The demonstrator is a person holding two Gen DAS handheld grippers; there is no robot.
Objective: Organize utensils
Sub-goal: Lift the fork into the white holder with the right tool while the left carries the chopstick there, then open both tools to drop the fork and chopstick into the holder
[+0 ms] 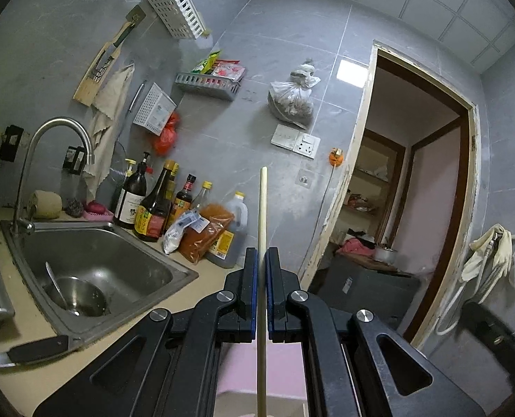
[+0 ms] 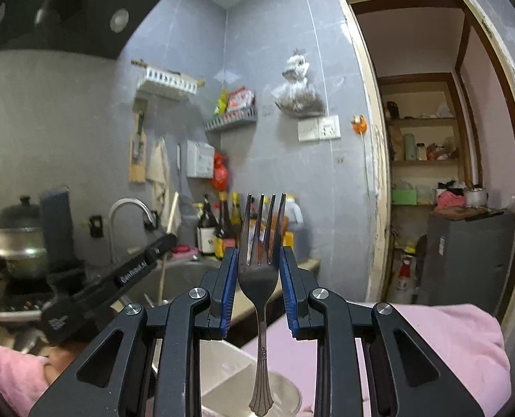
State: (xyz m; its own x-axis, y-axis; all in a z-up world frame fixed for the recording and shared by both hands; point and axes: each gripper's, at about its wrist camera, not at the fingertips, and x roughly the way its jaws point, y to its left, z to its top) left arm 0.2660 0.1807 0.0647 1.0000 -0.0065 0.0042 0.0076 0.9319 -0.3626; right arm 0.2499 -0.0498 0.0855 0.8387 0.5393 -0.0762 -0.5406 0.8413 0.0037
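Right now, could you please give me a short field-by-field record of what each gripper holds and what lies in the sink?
left gripper: shut on a pale wooden chopstick, which stands upright between the pads
right gripper: shut on a metal fork, tines up, ornate handle end hanging below
sink: steel, holds a small metal bowl with a ladle or spoon resting in it
counter behind sink: sauce bottles and an oil jug against the wall
wall storage: white basket mounted high on the wall
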